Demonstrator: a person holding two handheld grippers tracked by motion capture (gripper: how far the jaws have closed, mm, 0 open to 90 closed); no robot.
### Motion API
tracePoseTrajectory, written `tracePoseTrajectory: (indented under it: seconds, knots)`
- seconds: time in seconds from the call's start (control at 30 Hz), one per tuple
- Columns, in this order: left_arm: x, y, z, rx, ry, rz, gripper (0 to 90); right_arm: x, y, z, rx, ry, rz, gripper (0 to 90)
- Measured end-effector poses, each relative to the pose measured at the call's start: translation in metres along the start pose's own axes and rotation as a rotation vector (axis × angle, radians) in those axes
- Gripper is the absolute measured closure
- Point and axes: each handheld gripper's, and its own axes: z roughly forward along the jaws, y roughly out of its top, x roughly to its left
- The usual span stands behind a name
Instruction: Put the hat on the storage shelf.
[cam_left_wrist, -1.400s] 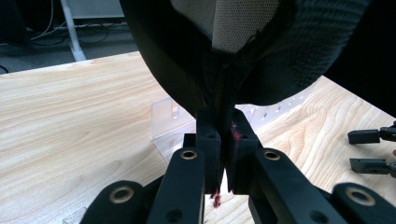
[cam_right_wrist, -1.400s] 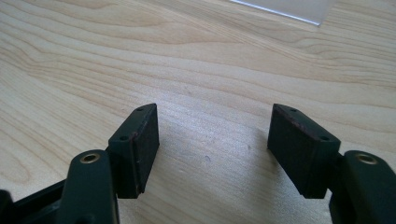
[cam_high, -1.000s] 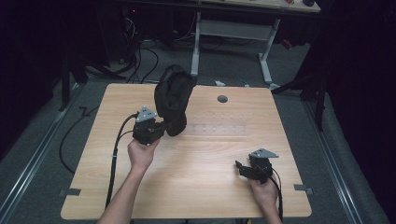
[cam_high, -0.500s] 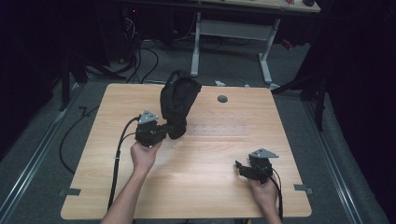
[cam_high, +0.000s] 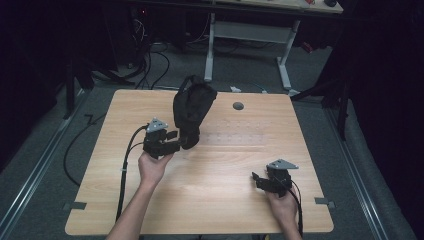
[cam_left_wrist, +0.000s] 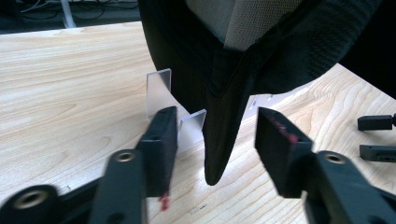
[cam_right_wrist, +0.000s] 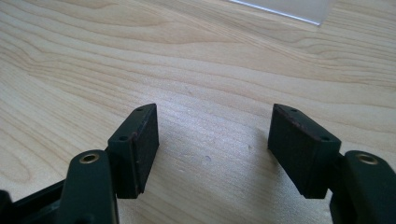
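Black cap (cam_high: 192, 112): stands upright on a clear stand (cam_left_wrist: 161, 91) at the far middle of the wooden table (cam_high: 125, 210), its lower tip hanging between my left jaws
My left gripper (cam_high: 176, 141): jaws have just been opening, now about half apart; the cap's tip (cam_left_wrist: 219, 158) sits in the gap and neither pad presses it
My right gripper (cam_high: 259, 181): jaws wide apart, nothing between them, resting low over bare wood near the table's right front, well apart from the cap
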Motion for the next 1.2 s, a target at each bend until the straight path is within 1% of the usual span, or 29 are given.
tracePoseTrajectory:
  seconds: [0.03, 0.07, 0.1, 0.2, 0.3, 0.4, 0.5, 0.6, 0.67, 0.77, 0.93, 0.97, 1.07, 1.2]
  knots:
    - [0.000, 0.000, -0.001, 0.003, 0.002, 0.001, 43.6, -0.001, 0.000, 0.000, -0.002, -0.001, -0.007, 33.9]
    - [0.000, 0.001, -0.001, 0.007, 0.003, -0.001, 43.6, -0.001, 0.000, 0.000, -0.002, -0.001, -0.007, 33.9]
    - [0.000, 0.002, -0.003, 0.008, 0.005, 0.000, 40.8, 0.000, 0.000, 0.000, -0.001, -0.001, -0.004, 33.9]
    - [0.000, 0.004, -0.007, -0.001, 0.001, -0.006, 38.5, -0.001, 0.000, 0.000, -0.002, -0.001, -0.006, 33.9]
    - [0.000, 0.004, -0.009, -0.003, 0.013, -0.001, 38.4, 0.000, 0.000, 0.000, -0.001, -0.001, -0.005, 33.9]
    - [0.001, 0.005, -0.013, 0.003, 0.016, 0.001, 37.4, 0.000, 0.000, 0.000, -0.002, -0.001, -0.004, 33.9]
    - [0.001, 0.006, -0.017, 0.002, 0.014, -0.004, 36.5, -0.001, 0.000, 0.000, -0.003, -0.001, -0.009, 33.9]
    - [0.001, 0.006, -0.021, 0.002, 0.008, -0.011, 35.4, 0.000, 0.000, 0.000, -0.001, -0.001, -0.003, 33.9]
    - [0.001, 0.005, -0.025, 0.016, 0.007, 0.001, 35.2, -0.001, 0.000, 0.000, -0.001, -0.001, -0.006, 33.9]
    - [0.001, 0.005, -0.027, 0.018, 0.011, 0.002, 34.9, 0.000, 0.000, 0.000, -0.001, 0.000, -0.002, 33.9]
    - [0.002, 0.005, -0.035, 0.013, 0.006, -0.014, 34.0, 0.000, 0.000, 0.000, -0.001, 0.000, -0.002, 33.8]
    - [0.003, 0.004, -0.037, 0.021, 0.014, -0.016, 34.0, -0.001, 0.000, 0.000, -0.002, -0.001, -0.006, 33.9]
    - [0.004, 0.003, -0.040, 0.019, 0.019, -0.009, 34.2, -0.001, 0.000, 0.000, -0.003, -0.001, -0.006, 33.9]
    - [0.005, 0.002, -0.045, 0.014, 0.018, -0.022, 33.7, 0.000, 0.000, 0.000, -0.002, -0.001, -0.002, 33.9]
